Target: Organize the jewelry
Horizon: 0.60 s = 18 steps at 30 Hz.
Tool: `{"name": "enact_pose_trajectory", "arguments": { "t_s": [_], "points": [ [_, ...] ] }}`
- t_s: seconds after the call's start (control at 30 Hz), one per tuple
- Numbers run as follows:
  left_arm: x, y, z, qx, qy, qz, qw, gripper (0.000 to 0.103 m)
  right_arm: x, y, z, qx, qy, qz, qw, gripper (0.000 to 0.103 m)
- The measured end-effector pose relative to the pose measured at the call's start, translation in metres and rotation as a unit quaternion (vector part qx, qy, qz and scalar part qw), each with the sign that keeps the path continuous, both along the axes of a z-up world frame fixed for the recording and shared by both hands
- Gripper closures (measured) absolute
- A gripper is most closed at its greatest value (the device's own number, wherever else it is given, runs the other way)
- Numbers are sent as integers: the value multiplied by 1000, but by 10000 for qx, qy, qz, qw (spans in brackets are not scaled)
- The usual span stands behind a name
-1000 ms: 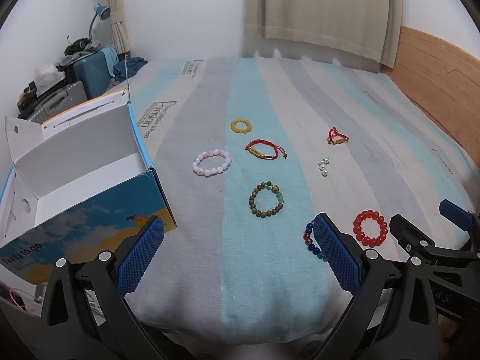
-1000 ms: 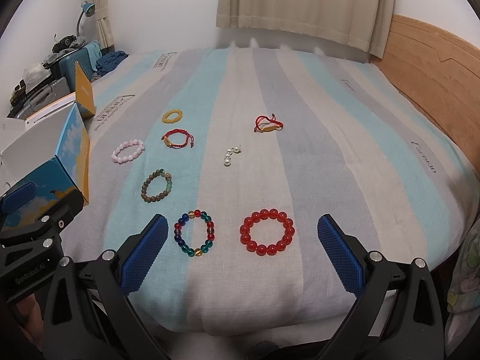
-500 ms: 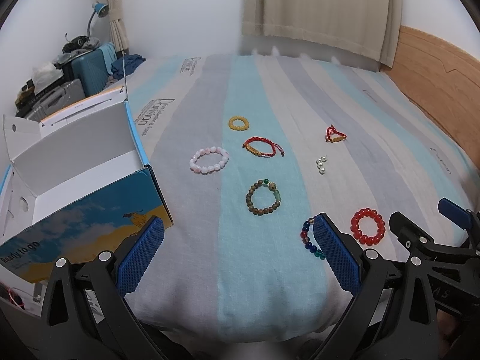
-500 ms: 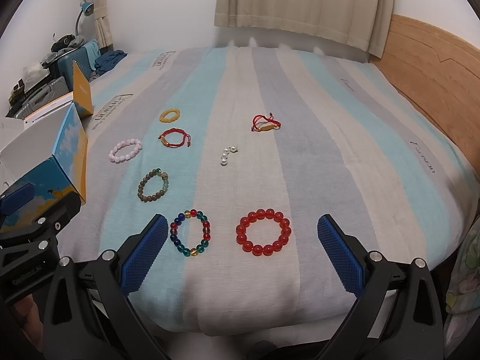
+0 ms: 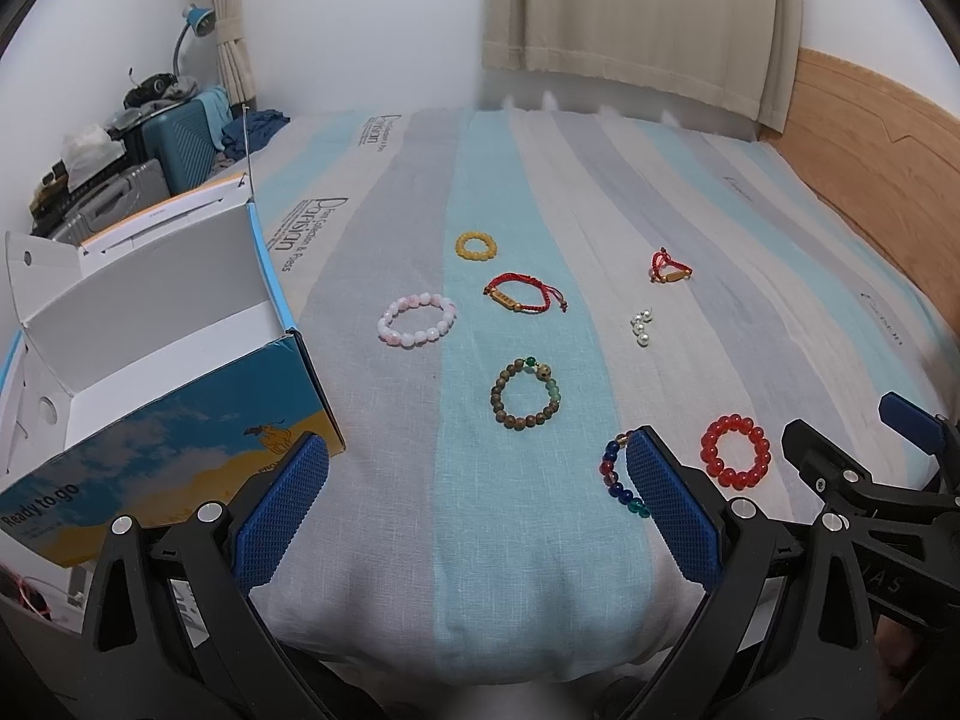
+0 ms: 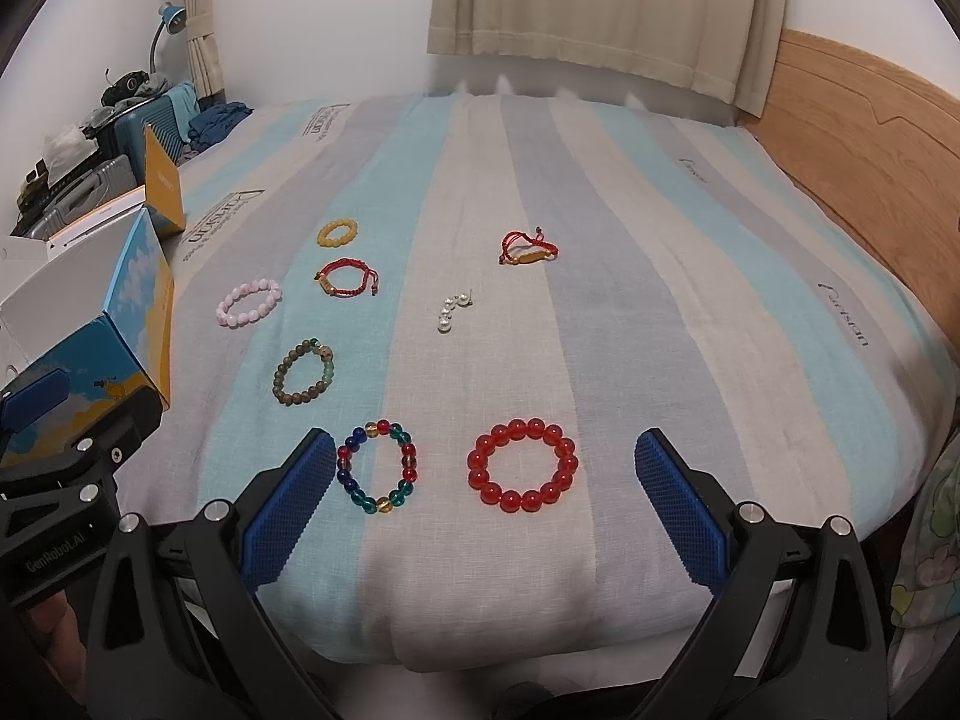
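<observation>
Both grippers hang at the near edge of the striped bed (image 6: 600, 192), left gripper (image 5: 474, 498) and right gripper (image 6: 480, 492) each with fingers spread wide, holding nothing. Red bead bracelet (image 6: 522, 465) lies between the right fingers (multicolour bracelet (image 6: 378, 467) just beside it). Open box (image 5: 150, 360) sits left.

Striped bed (image 6: 660, 324), beige curtain (image 6: 600, 6), wooden headboard (image 6: 870, 138)
</observation>
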<state>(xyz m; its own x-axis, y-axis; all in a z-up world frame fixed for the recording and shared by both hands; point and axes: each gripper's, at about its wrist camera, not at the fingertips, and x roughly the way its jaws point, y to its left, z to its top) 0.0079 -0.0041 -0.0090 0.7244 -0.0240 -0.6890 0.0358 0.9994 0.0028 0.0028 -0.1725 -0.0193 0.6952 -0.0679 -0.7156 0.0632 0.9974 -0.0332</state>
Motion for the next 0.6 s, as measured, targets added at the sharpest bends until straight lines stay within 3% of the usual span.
{"name": "enact_pose_trajectory", "arguments": {
  "t_s": [0.27,0.6],
  "points": [
    [17,-13,-21,34,296,-230,9993,6,9,-12,-6,-139,157,-47,9998,7],
    [50,-44,-60,-4,773,-524,9956,6,42,-46,-36,-124,755,-177,9969,7]
  ]
}}
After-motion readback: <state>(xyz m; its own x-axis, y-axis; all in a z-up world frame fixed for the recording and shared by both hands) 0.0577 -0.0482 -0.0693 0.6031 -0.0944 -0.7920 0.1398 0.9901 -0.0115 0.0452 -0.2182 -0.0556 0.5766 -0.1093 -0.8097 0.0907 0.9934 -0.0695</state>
